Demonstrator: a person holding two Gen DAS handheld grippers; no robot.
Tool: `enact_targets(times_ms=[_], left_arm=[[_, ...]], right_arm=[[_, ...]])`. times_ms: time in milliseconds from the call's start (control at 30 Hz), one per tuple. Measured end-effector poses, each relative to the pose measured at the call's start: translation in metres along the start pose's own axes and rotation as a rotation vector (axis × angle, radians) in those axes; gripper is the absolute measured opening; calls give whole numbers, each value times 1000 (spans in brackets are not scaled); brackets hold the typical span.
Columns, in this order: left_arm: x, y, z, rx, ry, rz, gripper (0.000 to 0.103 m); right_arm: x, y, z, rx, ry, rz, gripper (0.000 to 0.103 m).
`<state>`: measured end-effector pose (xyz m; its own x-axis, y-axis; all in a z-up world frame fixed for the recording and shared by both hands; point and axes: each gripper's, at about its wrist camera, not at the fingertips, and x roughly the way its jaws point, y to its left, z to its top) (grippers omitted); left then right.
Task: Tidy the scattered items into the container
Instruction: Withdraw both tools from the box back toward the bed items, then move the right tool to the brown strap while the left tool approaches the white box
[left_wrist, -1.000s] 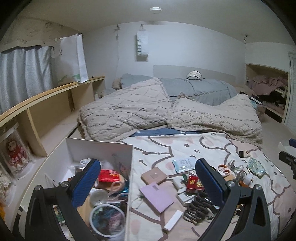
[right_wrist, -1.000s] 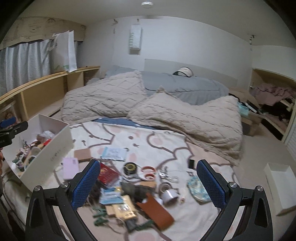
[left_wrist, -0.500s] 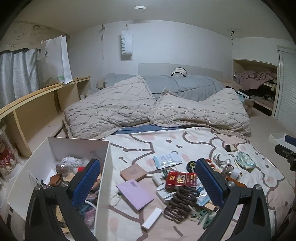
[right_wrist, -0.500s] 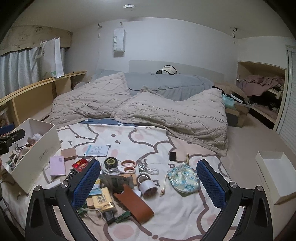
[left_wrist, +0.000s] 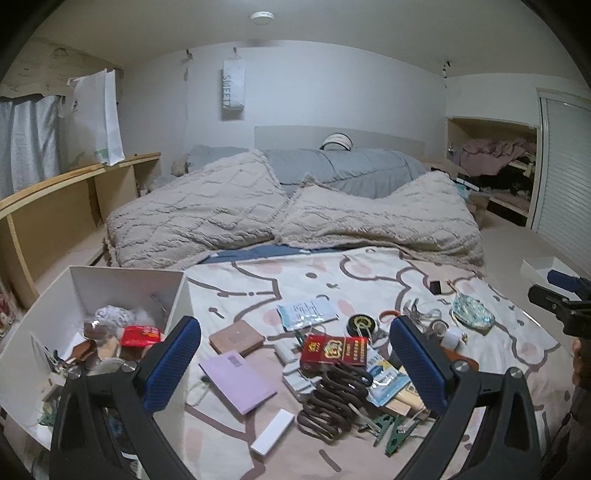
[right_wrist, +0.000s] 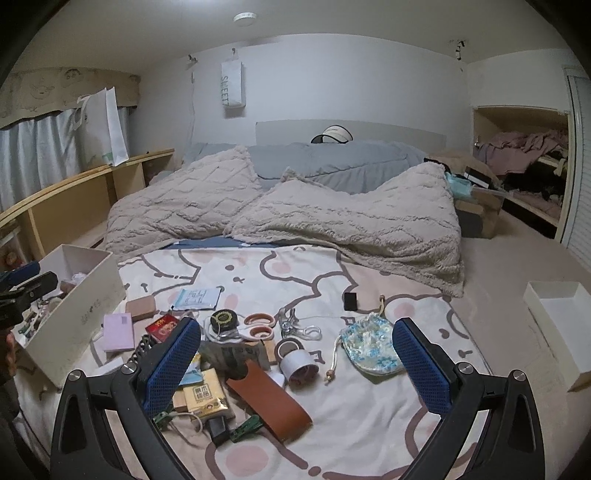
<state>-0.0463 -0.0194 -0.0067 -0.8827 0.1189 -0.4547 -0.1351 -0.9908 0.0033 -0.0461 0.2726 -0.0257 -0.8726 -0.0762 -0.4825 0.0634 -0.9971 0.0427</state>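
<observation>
Box: the open white cardboard box (left_wrist: 122, 280) sits on the cartoon-print blanket (left_wrist: 369, 273) and is already partly full of small things.
Mess: the loose things lie in a heap on the blanket, just beside the box on its right.
Left gripper: the left gripper (left_wrist: 295, 363) hangs over the heap with its blue pads wide apart and nothing in it.
Right gripper: the right gripper (right_wrist: 297, 363) is wide too and holds nothing, farther from the box.
Step now: I think this is the gap between two pick-ups, when the next thing gets chosen.
Next move: the flat red packet with gold print (left_wrist: 334, 350) looks like the easy one. It lies on top of the heap, near the box, between the left pads. The gripper would need to go down, pinch it by its edges, then carry it over the box wall.
In the way: a dark brown coiled cord (left_wrist: 332, 400) touches the packet and could get dragged along.
Also near: a pale purple flat card (left_wrist: 238, 382) and a small tan square box (left_wrist: 237, 338) lie between the packet and the white box.
Farther from the box: a floral drawstring pouch (right_wrist: 371, 349), a roll of white tape (right_wrist: 299, 363) and a brown leather sleeve (right_wrist: 267, 400).
</observation>
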Motion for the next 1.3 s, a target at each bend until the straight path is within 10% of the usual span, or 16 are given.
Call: enact_targets(times_ms=[1300], left_arm=[[92,8,-109,49,401,65,103]], right_arm=[[97,-11,-105,-162,426,58,103]])
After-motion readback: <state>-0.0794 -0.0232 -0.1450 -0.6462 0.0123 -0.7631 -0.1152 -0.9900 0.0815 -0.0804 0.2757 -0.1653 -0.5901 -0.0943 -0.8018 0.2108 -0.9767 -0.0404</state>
